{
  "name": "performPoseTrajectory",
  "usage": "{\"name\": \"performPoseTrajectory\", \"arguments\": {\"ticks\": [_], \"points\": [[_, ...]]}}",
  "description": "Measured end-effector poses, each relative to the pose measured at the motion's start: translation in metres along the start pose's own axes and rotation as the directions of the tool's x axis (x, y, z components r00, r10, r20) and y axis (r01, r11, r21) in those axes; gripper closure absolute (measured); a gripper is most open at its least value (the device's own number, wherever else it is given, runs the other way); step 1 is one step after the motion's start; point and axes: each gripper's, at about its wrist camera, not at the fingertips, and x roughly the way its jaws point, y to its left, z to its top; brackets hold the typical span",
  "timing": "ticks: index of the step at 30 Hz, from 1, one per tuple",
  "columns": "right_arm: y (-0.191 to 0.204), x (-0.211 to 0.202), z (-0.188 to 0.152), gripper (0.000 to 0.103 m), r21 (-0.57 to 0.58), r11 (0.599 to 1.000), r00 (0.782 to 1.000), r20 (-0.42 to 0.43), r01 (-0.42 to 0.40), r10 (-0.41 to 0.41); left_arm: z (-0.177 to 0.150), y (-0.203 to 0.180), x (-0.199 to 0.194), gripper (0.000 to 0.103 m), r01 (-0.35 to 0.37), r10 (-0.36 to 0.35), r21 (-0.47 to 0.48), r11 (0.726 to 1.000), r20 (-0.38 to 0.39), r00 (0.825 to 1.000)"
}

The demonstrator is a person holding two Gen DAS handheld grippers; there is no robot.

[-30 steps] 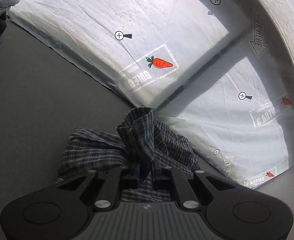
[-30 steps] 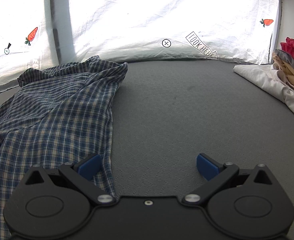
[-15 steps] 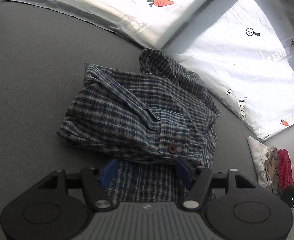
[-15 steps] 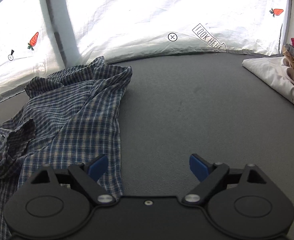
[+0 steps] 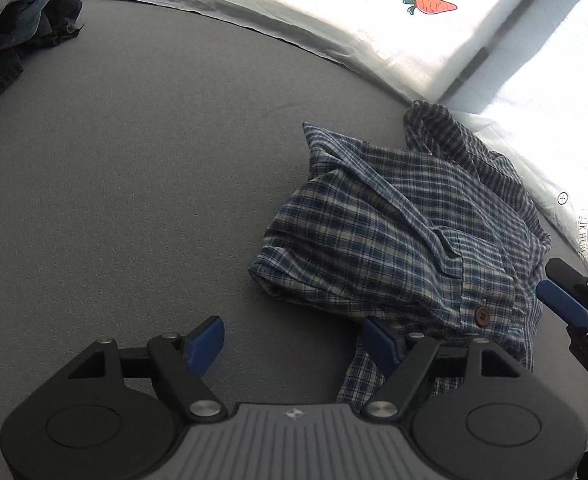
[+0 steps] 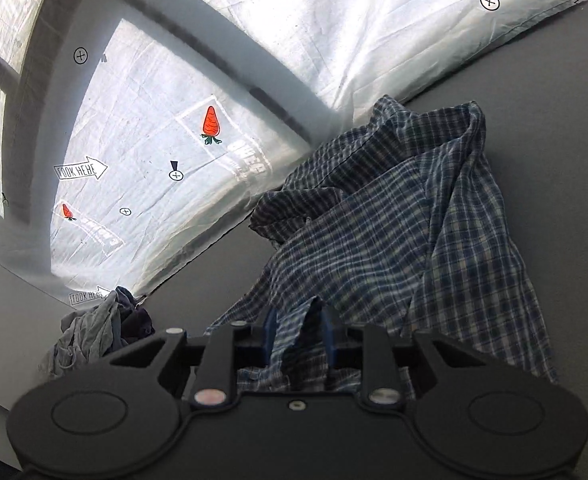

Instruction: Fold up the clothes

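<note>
A blue-and-white plaid shirt (image 5: 394,240) lies crumpled on the grey table (image 5: 133,180). My left gripper (image 5: 294,342) hovers at the shirt's near left corner. Its jaws are opening, with only bare table between them, and its right finger (image 5: 378,344) overlaps the hem. In the right wrist view my right gripper (image 6: 298,332) is closing on a raised fold of the plaid shirt (image 6: 394,240), and both blue pads touch the cloth. That right gripper (image 5: 562,308) also shows at the shirt's right edge in the left wrist view.
A heap of grey and dark clothes (image 5: 13,8) lies at the table's far left corner, and the same heap (image 6: 93,332) shows in the right wrist view. A white printed sheet (image 5: 374,8) with carrots hangs behind the table.
My left gripper let go of the bunched shirt and opened, and the cloth dropped onto the table. My right gripper rolled, moved onto the shirt and closed on a fold.
</note>
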Motion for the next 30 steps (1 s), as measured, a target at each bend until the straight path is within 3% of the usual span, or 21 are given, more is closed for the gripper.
{"name": "performPoseTrajectory", "arguments": {"ticks": [4, 8, 9, 10, 11, 16, 22, 30], "points": [[0.005, 0.023, -0.007, 0.069, 0.007, 0.998, 0.998, -0.024, 0.059, -0.059, -0.002, -0.002, 0.004, 0.017, 0.013, -0.013, 0.009, 1.000, 0.004, 1.000], [0.004, 0.038, -0.013, 0.064, 0.004, 0.999, 0.995, -0.089, 0.049, -0.049, -0.002, -0.006, 0.007, 0.012, 0.013, -0.013, 0.016, 1.000, 0.005, 1.000], [0.005, 0.039, -0.015, 0.066, -0.010, 0.999, 0.995, -0.094, 0.042, -0.043, -0.002, -0.006, 0.006, 0.012, 0.013, -0.013, 0.015, 1.000, 0.002, 1.000], [0.005, 0.039, -0.016, 0.091, -0.024, 0.999, 0.995, -0.096, 0.035, -0.038, -0.002, -0.005, 0.005, 0.012, 0.013, -0.013, 0.015, 1.000, -0.002, 1.000], [0.007, 0.036, -0.018, 0.101, -0.040, 0.999, 0.996, -0.081, 0.038, -0.041, -0.003, -0.005, 0.003, 0.012, 0.018, -0.018, 0.018, 1.000, -0.002, 1.000], [0.007, 0.003, -0.031, 0.101, -0.009, 1.000, 0.999, -0.027, 0.026, -0.026, -0.012, -0.006, -0.022, 0.012, 0.018, -0.020, 0.050, 0.999, 0.036, 0.999], [0.006, -0.050, -0.060, 0.101, 0.005, 0.997, 0.997, 0.017, 0.077, -0.077, -0.036, -0.002, -0.056, 0.012, 0.027, -0.031, 0.059, 0.998, 0.068, 0.997], [0.001, -0.116, -0.087, 0.101, 0.047, 0.990, 0.985, 0.103, 0.133, -0.137, -0.080, -0.007, -0.073, 0.012, 0.031, -0.033, 0.135, 0.990, 0.015, 0.999]]}}
